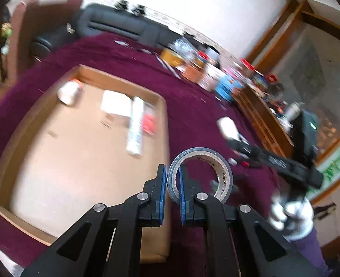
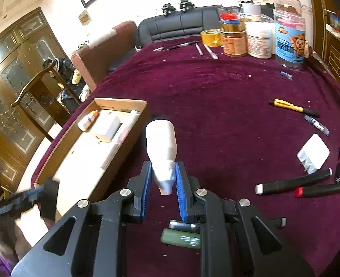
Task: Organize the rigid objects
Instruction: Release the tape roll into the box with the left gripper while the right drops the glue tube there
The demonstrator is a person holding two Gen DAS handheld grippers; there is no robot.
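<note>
Evidently both grippers are loaded and bound for the tray (image 1: pixel 163 120), the shallow cardboard one on the near-left part of the maroon cloth (image 2: pixel 216 97). The left gripper (image 1: pixel 171 184) is clamped on a tape roll (image 1: pixel 199 173), one finger outside the ring and the other through its hole, so the roll's wall is pinched; that grip suits a hoop, which has no flat faces to squeeze across. The roll hangs just right of the tray's right wall, over the cloth, not yet above the tray floor. The right gripper (image 2: pixel 163 180) is closed on a white bottle (image 2: pixel 161 147) at its ribbed cap, the narrow end, with the fatter body pointing away toward the far side; it is held clear of the cloth, just right of the tray. Already in the tray lie a glue bottle (image 2: pixel 88 120), a white box (image 2: pixel 107 128) and a long tube (image 1: pixel 135 127), packed side by side at the far end, so the near floor is probably where these two belong. Markers (image 2: pixel 294 182), a yellow pen (image 2: pixel 292 107) and a white card (image 2: pixel 314 153) lie scattered on the right, likely later picks. Jars (image 2: pixel 259 39) stand along the far edge.
</note>
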